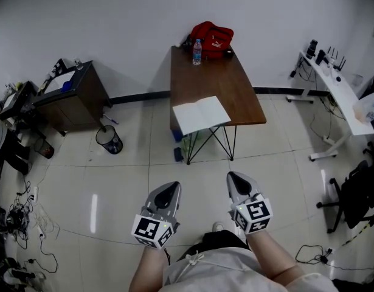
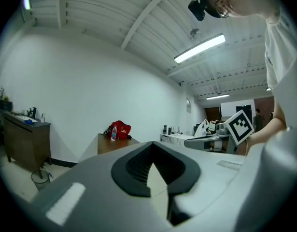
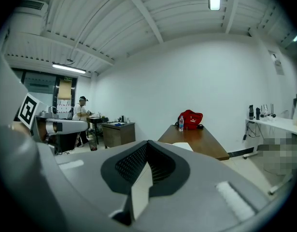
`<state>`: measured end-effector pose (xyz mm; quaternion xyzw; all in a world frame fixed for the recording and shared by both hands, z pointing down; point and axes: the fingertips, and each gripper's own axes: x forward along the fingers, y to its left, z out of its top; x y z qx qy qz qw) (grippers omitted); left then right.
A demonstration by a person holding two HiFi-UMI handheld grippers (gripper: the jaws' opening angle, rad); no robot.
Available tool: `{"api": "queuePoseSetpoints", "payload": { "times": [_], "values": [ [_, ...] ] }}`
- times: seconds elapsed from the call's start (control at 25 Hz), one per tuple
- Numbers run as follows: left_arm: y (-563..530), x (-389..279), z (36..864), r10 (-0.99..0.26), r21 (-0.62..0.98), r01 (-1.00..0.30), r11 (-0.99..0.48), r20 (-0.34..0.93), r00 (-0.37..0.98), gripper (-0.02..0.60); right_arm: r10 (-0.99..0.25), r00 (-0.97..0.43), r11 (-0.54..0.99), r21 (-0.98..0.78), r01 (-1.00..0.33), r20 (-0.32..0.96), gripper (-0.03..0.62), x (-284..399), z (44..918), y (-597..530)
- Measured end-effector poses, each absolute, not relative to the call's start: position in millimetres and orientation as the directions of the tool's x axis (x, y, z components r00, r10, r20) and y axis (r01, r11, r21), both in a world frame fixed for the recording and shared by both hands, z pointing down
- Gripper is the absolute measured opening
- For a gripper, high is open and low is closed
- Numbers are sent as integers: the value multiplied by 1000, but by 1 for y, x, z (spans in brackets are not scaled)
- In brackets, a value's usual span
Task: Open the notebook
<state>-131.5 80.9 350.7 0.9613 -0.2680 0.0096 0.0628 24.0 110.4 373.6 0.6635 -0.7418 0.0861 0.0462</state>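
Observation:
The notebook (image 1: 202, 114) lies open, white pages up, on the near end of a brown table (image 1: 217, 81), its near edge overhanging the table's. It shows as a pale sheet (image 3: 185, 146) in the right gripper view. Both grippers are well back from the table, above the tiled floor and close to my body. My left gripper (image 1: 170, 188) is shut with nothing in it, and its jaws (image 2: 153, 154) point level toward the table. My right gripper (image 1: 235, 179) is also shut and empty, its jaws (image 3: 147, 154) aimed at the table.
A red bag (image 1: 212, 38) and a water bottle (image 1: 197, 52) stand at the table's far end. A dark cabinet (image 1: 71, 96) and a bin (image 1: 109, 140) are to the left, a white desk (image 1: 335, 90) and an office chair (image 1: 357, 193) to the right. Cables (image 1: 22, 215) lie on the floor.

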Motion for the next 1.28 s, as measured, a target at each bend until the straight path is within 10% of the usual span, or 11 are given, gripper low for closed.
{"api": "queuePoseSetpoints", "payload": {
  "times": [1.28],
  "values": [
    [129,-63,339,-560,86,-562,-823,51,827,6,-950,-254,243,-82,-967,183,5,60,369,159]
  ]
}}
